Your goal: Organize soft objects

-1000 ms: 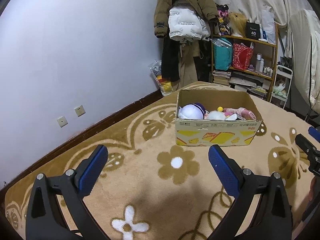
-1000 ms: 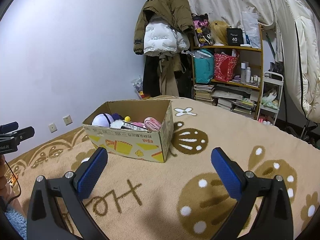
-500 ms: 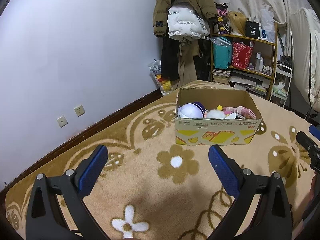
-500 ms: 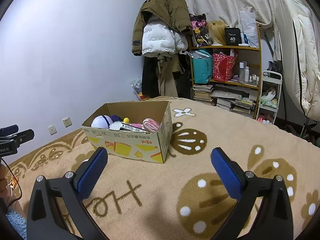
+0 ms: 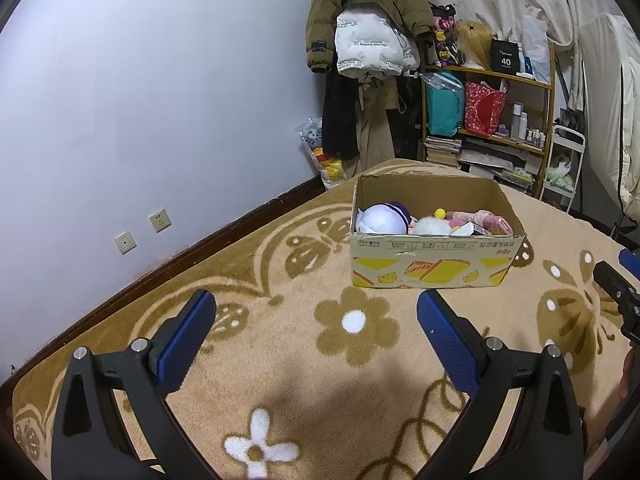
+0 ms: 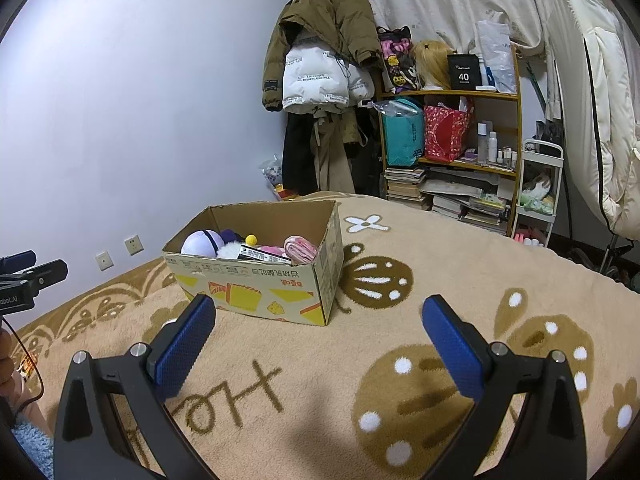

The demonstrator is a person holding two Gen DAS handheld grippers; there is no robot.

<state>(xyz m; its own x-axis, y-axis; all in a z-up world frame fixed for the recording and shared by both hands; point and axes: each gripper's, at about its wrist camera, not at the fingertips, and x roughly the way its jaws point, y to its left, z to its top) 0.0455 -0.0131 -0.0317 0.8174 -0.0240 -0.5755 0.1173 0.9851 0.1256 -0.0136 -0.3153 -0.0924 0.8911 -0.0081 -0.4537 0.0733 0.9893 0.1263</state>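
An open cardboard box stands on a tan patterned blanket. It also shows in the right wrist view. Inside lie soft things: a white and purple plush ball, a yellow pompom and a rolled pink cloth. The plush ball and pink cloth show in the right wrist view too. My left gripper is open and empty, short of the box. My right gripper is open and empty, near the box's front right corner.
A coat rack with jackets stands at the far wall. A shelf unit holds bags, books and bottles. A white cart stands beside it. Wall sockets sit low on the left wall.
Both grippers have stayed open and empty. The views have shifted only slightly; the box looks a little nearer in the right wrist view.
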